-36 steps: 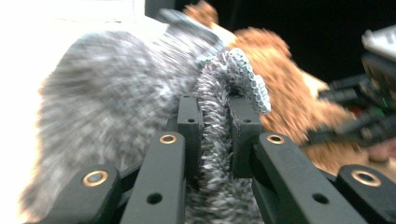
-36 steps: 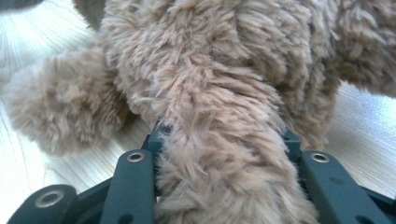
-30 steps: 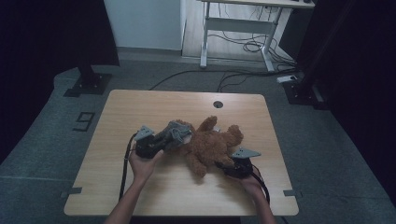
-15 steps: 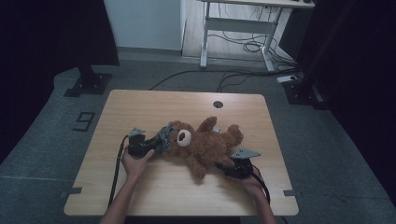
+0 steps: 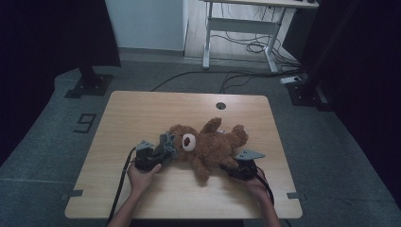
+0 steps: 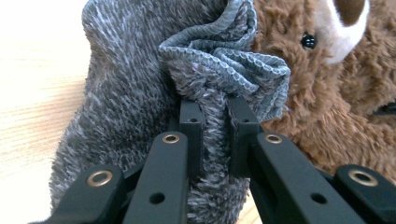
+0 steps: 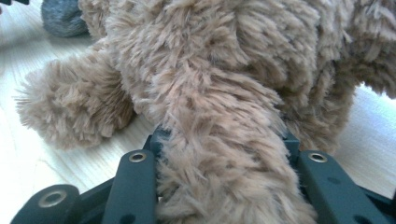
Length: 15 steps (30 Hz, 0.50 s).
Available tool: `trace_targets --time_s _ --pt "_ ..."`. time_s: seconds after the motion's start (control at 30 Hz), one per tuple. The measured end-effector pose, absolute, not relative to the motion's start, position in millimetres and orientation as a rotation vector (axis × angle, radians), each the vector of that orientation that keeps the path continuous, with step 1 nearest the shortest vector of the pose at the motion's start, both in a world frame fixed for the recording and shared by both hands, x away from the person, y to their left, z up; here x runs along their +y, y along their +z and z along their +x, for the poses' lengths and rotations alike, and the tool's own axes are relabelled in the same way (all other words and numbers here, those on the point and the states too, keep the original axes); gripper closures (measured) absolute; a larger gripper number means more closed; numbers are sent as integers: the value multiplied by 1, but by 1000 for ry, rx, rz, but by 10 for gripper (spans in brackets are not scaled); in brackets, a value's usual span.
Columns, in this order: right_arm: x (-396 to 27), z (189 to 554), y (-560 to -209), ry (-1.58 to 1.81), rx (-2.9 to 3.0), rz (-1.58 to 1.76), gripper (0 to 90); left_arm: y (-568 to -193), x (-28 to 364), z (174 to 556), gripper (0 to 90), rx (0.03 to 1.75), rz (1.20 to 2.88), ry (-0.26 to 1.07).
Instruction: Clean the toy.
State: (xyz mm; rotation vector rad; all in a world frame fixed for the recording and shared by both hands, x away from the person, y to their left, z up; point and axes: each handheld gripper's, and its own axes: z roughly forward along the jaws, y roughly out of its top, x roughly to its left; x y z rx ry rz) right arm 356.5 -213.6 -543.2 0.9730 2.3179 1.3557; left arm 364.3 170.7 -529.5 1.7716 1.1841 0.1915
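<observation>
Our bench [image 5: 142, 113] carries 1 brown teddy bear [image 5: 208, 144] lying mid-bench, long axis left-right, head leftward. Left hand-held gripper [image 5: 163, 152] clenches its grey knit hat [image 6: 140, 84]; right hand-held gripper [image 5: 231, 168] grasps 1 leg.

Left gripper [image 5: 166, 150]: black, grey plate on top, black cable. Right gripper [image 5: 228, 166]: same. Black fingers [image 6: 190, 122], brass screws. Bare forearms.
</observation>
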Motion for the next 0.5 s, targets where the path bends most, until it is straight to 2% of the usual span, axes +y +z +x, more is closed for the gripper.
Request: trace_targets --time_s 0.17,0.3,0.5 --pt "-214 357 -543 1353 2315 961 575 -523 175 361 791 1179 1760 195" --pt "-216 357 -544 1362 2312 967 576 -499 175 355 791 1124 1714 219" --pt "-215 356 -544 1354 2313 967 576 -456 131 348 790 954 1728 228"
